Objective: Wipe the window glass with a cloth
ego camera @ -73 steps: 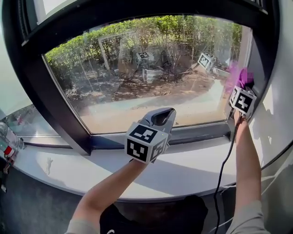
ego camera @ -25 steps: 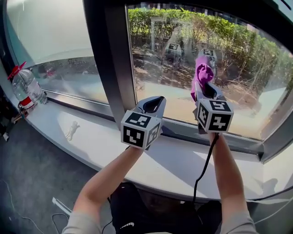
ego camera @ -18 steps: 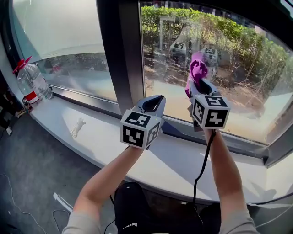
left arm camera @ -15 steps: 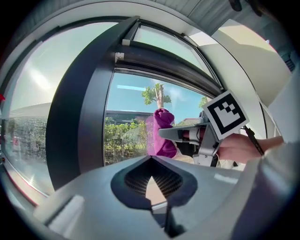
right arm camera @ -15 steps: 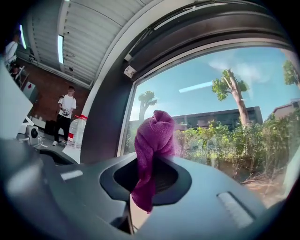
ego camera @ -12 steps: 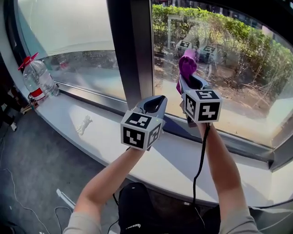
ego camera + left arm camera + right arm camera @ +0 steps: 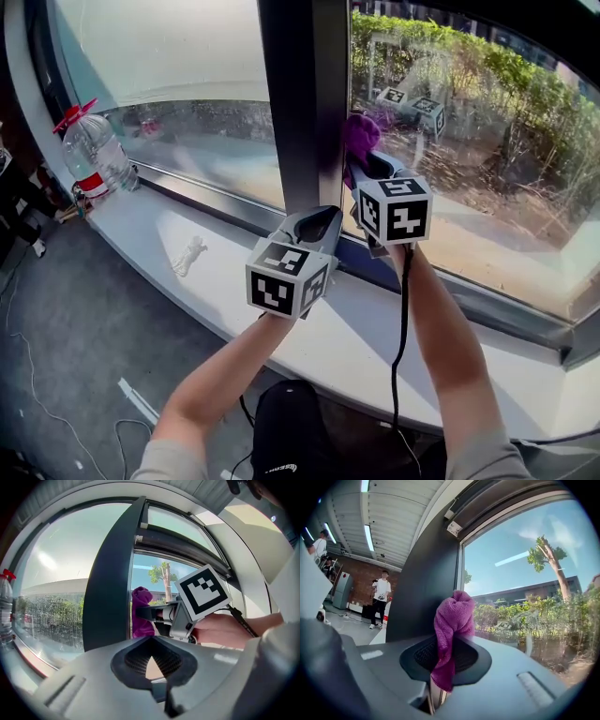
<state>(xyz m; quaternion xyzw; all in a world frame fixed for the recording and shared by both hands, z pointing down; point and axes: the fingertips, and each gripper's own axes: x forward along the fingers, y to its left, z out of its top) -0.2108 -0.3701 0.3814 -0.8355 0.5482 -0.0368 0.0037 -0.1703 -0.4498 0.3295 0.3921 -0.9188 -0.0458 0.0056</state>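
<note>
The right gripper [image 7: 443, 663] clamps the purple cloth [image 7: 453, 616] with a bunch standing out past its jaw tips, probably so that soft fabric, not plastic, meets the window glass [image 7: 525, 573] just ahead by the dark frame post [image 7: 426, 588], while the left gripper [image 7: 152, 654], closed and empty, idles lower beside it.

Leftward passage of the right gripper [image 7: 367, 169] is barred by the dark mullion [image 7: 305, 103], just beside which the cloth [image 7: 359, 134] is held. Free room is found across the window glass [image 7: 487, 159] to the right. The space just below is taken up by the left gripper [image 7: 314, 225], held over the sill [image 7: 375, 328].
</note>
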